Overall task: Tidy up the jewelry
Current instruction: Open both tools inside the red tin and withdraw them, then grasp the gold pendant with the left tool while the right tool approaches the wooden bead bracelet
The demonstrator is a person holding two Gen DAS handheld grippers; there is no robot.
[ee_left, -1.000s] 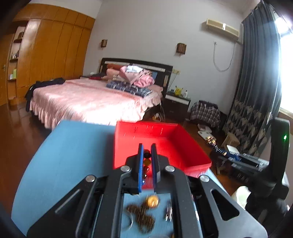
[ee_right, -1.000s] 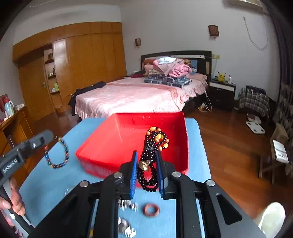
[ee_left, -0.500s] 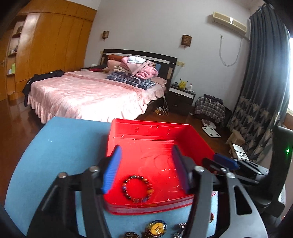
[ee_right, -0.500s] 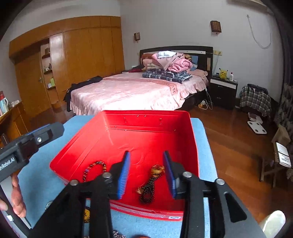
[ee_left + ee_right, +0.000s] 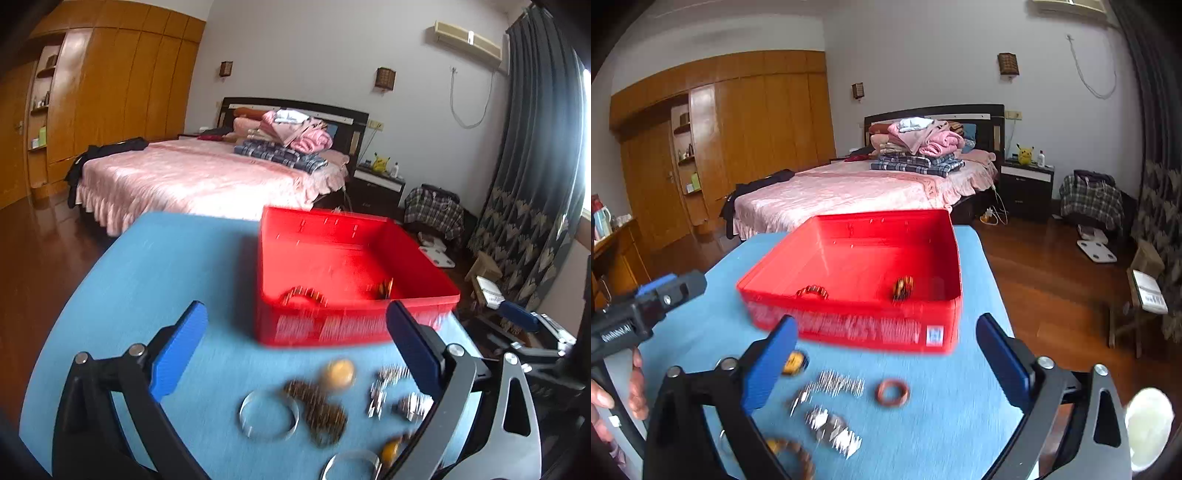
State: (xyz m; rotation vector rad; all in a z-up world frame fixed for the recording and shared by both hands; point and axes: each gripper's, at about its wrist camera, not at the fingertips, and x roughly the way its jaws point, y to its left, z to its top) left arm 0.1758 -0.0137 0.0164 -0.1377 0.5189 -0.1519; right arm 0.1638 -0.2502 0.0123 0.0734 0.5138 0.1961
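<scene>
Left gripper [image 5: 291, 345], right gripper [image 5: 884, 349]: jaws spread wide, empty, each having released its bracelet | blue tabletop [image 5: 945, 417]: one brown ring [image 5: 892, 393], two silver bangles [image 5: 268, 415], blurred trinkets uncountable | red plastic bin [image 5: 864, 328]: two beaded pieces [image 5: 903, 288] now inside; sorting partly done.

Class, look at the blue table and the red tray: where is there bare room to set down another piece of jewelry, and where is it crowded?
Free: the blue table left of the red tray, and the tray's far half. Crowded: the jewelry cluster on the near table.
</scene>
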